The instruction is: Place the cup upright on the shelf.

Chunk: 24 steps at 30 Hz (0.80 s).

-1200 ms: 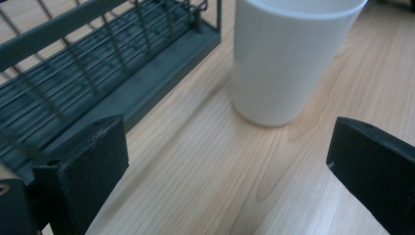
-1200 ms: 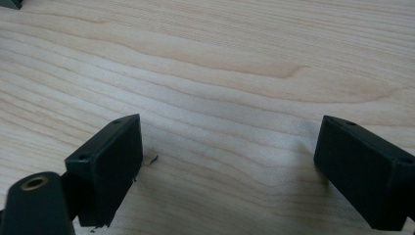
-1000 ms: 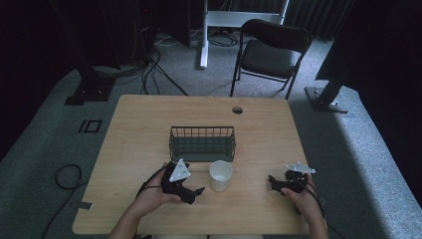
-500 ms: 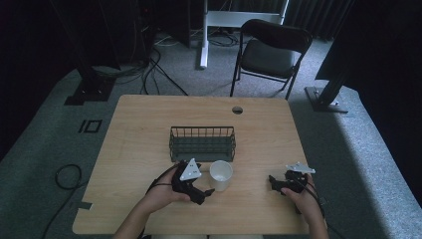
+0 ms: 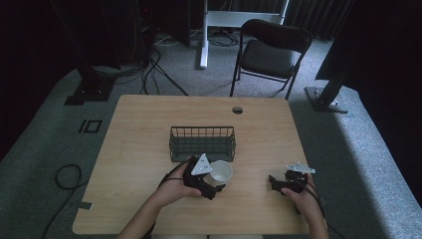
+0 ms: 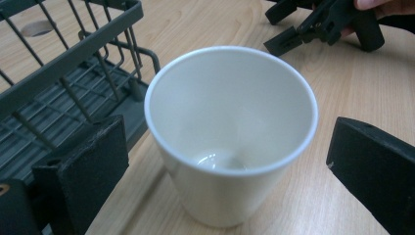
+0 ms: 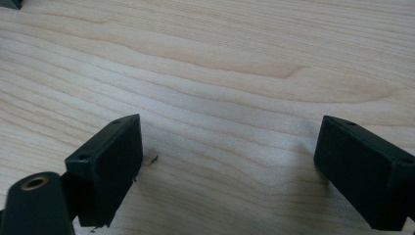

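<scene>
A white empty cup (image 5: pixel 220 172) (image 6: pixel 230 142) stands upright on the wooden table (image 5: pixel 139 149), just in front of a dark wire basket (image 5: pixel 202 143) (image 6: pixel 58 83). My left gripper (image 5: pixel 214 185) (image 6: pixel 227 166) is open, its jaws on either side of the cup with a gap to each. My right gripper (image 5: pixel 274 183) (image 7: pixel 227 171) rests low over bare wood at the front right, open with nothing between its jaws. The left gripper view also shows the right gripper (image 6: pixel 323 24) beyond the cup.
The wire basket is empty and sits mid-table. A round cable hole (image 5: pixel 237 110) lies near the table's far edge. A black folding chair (image 5: pixel 271 52) stands beyond the table. Cables (image 5: pixel 64 174) lie on the grey floor at the left.
My left gripper has moved right and forward until its jaws straddle the cup. The right gripper has stayed still.
</scene>
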Motion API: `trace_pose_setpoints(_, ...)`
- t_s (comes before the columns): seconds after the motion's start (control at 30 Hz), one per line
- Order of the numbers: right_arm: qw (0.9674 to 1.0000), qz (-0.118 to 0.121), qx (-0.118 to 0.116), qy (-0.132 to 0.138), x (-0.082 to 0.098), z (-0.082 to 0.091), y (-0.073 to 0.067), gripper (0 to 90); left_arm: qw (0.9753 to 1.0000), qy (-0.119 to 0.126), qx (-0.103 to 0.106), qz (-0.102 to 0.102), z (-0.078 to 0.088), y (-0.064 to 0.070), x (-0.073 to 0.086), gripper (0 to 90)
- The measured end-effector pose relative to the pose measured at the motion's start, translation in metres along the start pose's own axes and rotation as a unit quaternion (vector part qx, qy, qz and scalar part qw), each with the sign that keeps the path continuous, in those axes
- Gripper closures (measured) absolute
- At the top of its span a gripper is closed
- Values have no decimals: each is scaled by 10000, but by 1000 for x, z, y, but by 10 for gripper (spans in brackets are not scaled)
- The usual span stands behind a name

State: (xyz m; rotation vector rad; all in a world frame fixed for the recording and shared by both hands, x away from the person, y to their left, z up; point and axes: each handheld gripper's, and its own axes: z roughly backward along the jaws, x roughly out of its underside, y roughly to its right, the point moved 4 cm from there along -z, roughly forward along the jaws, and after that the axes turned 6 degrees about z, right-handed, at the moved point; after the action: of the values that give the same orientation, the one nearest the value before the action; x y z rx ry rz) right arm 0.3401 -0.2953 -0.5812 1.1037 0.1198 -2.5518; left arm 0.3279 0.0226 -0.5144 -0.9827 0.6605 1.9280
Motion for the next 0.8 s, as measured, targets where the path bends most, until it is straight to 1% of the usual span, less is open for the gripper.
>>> trace_pose_setpoints(0.2, 10000, 1, 1, 0, 0, 0, 0, 104, 10000, 4, 33, -38, -5, 1, -1, 23)
trace_pose_setpoints(0.3, 10000, 0, 0, 0, 0, 0, 0, 104, 10000, 54, 49, -14, -7, 1, -2, 23)
trace_pose_setpoints(0.37, 10000, 0, 2, 0, 0, 0, 0, 104, 9999, 117, 76, 37, -11, 1, -3, 26)
trace_pose_setpoints(0.4, 10000, 0, 1, 0, 0, 0, 0, 105, 9999, 134, 88, 44, -12, 1, -3, 41)
trace_pose_setpoints(0.43, 10000, 0, 1, 0, 0, 0, 0, 105, 9998, 134, 113, 60, -13, 2, -4, 41)
trace_pose_setpoints(0.7, 10000, 0, 1, 0, 0, 0, 0, 105, 9997, 176, 125, 87, -20, 1, -3, 61)
trace_pose_setpoints(0.8, 10000, 1, 1, 0, 0, 0, 0, 105, 9996, 222, 113, 123, -22, 1, -3, 115)
